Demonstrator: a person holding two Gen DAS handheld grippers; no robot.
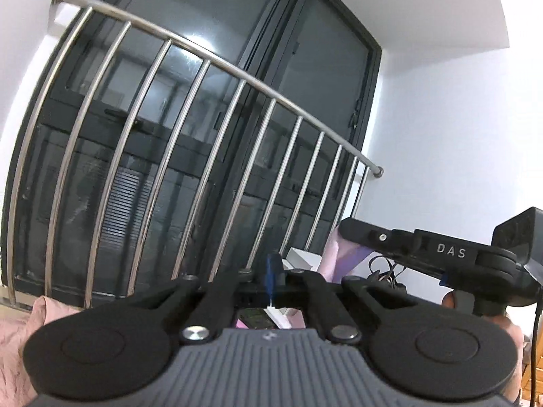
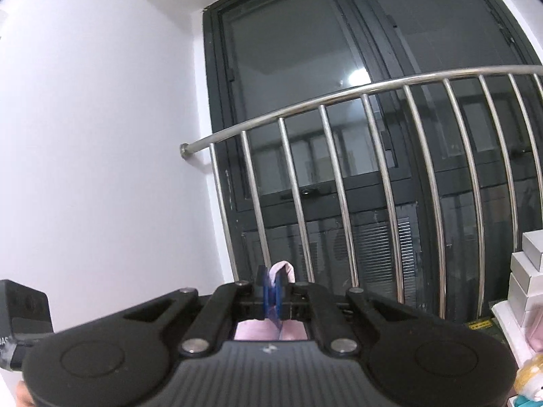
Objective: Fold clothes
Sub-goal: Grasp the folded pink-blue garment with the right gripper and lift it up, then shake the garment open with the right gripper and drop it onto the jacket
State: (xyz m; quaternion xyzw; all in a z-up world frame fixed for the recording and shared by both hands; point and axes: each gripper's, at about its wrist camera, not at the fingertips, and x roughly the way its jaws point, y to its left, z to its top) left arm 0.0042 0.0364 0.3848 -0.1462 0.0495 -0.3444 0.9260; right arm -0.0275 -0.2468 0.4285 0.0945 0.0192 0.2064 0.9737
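Observation:
My left gripper (image 1: 271,271) is raised towards the window, its blue-padded jaws closed together; whether cloth is between them is hidden. In the left wrist view, pink cloth (image 1: 331,254) hangs from the right gripper's black body (image 1: 441,251) at the right. My right gripper (image 2: 273,283) is shut on a fold of pink garment (image 2: 283,268) that sticks up above the pads; more pink cloth (image 2: 254,332) hangs below the jaws.
A steel railing (image 1: 190,156) with vertical bars stands before a dark window (image 2: 305,68). White walls flank it. Stacked white boxes (image 2: 529,271) and a small toy (image 2: 529,383) sit at the right. Pink bedding (image 1: 20,339) lies at lower left.

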